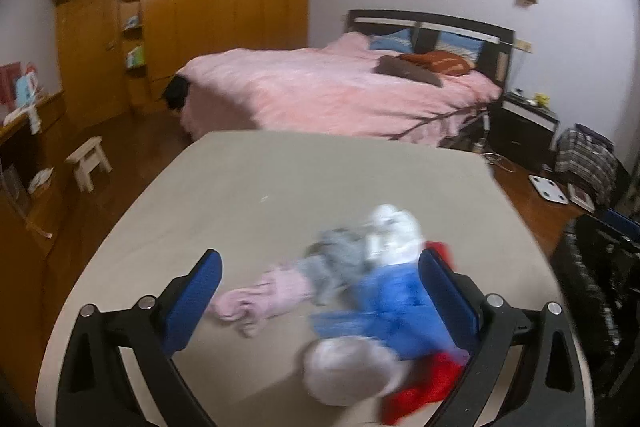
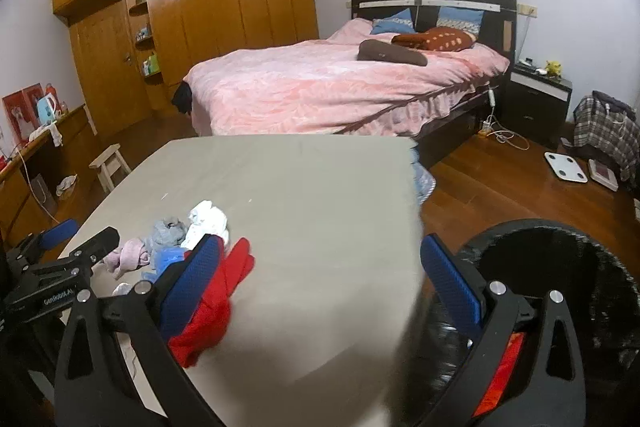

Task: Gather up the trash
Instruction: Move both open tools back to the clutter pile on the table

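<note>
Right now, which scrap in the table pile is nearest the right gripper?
The red scrap. It lies against the right gripper's left finger, at the pile's near right edge. The blue, pink, grey and white scraps lie further left, toward the left gripper.

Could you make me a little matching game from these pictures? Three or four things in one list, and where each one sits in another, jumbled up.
Things:
1. red scrap
2. black trash bin
3. brown cushion
4. white bathroom scale

Places:
A. flat on the wooden floor, right of the bed
B. on the beige table, by the other crumpled scraps
C. on the pink bedspread
D. just off the table's right edge, lower than its top

Pairs: 1-B, 2-D, 3-C, 4-A
</note>
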### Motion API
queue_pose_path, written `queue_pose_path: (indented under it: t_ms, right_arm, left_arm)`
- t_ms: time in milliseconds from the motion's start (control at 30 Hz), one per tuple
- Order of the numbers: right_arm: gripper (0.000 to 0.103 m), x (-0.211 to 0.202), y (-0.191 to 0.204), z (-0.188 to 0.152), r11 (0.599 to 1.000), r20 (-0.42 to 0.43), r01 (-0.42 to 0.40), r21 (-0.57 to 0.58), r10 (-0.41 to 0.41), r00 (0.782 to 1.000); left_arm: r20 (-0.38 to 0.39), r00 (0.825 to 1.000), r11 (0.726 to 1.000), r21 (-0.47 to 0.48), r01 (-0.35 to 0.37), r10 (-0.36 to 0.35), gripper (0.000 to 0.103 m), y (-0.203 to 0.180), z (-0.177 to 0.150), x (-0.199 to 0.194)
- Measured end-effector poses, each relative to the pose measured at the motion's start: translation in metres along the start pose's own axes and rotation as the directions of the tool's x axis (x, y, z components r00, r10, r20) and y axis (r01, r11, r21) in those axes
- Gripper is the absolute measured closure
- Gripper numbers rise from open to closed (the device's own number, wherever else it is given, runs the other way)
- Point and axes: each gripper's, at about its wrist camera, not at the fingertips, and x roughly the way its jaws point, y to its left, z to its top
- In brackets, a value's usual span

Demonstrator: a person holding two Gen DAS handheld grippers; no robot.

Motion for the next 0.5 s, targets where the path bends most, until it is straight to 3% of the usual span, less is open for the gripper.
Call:
queue_pose_path:
  t_ms: [200,500]
  right_arm:
    - [0.005,0.022,0.018,-0.008,1.000,-0.042,-0.009,-0.021,0.008,0.999]
    - [0.005,0.041,0.036,-0.013,0.998,-0.073,-0.022,-0.067,0.018,0.997]
  left_arm:
    - [-0.056,0.998,0.999,-0.027,-0.036,0.034,0.006,0.027,-0.009,0.025]
    - [-0.141,0.990,0.996,-0.084,-0.025,0.013,0.007,0.044,-0.019,0.052]
